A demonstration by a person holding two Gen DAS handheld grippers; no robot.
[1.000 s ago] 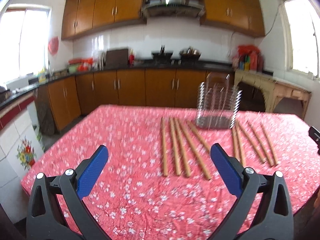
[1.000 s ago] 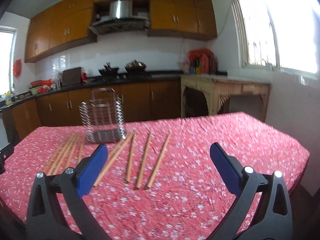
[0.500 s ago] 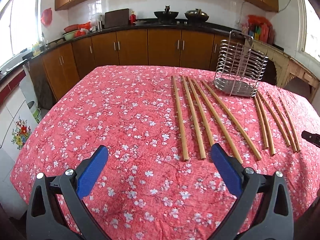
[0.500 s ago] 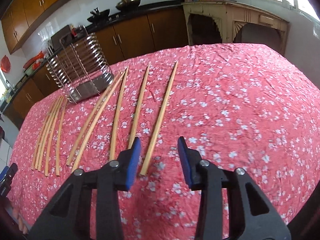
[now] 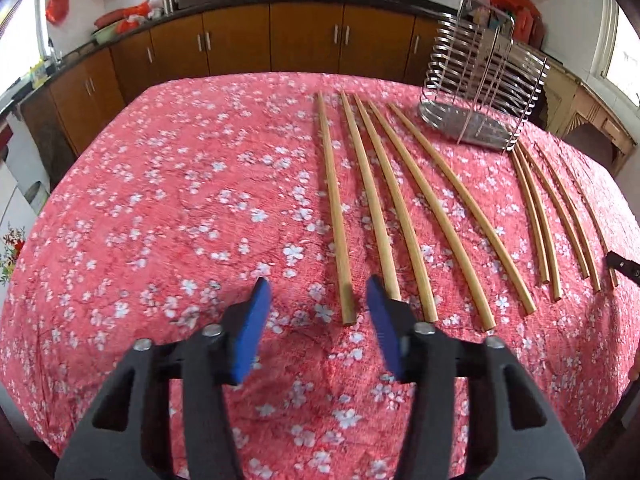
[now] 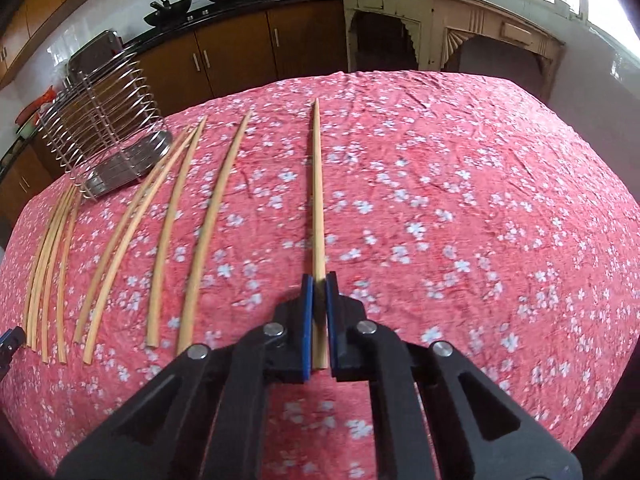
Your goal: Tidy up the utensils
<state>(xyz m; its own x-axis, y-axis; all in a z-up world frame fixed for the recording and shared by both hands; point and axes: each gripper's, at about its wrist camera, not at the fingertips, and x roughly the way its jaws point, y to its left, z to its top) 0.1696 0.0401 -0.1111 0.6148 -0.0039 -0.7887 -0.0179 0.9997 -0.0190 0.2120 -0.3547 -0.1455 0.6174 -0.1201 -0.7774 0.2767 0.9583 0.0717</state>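
Observation:
Several long wooden chopsticks (image 5: 394, 208) lie in a fan on the red flowered tablecloth (image 5: 180, 200), with a wire utensil rack (image 5: 482, 100) behind them. My left gripper (image 5: 316, 300) is half open, its jaws on either side of the near end of the leftmost chopstick (image 5: 336, 216), a little short of it. My right gripper (image 6: 319, 284) is shut on the near end of the rightmost chopstick (image 6: 317, 184), which points straight ahead along the cloth. The rack shows in the right wrist view (image 6: 102, 128) at the far left.
Brown kitchen cabinets (image 5: 240, 40) and a counter run behind the table. A cream carved side table (image 6: 452, 36) stands at the far right. The table's near edge is just below both grippers. The right gripper's tip (image 5: 624, 266) shows at the left view's right edge.
Both grippers have dropped toward the table and narrowed. The right one has closed on the rightmost chopstick. The left one has moved up to the leftmost chopstick's end.

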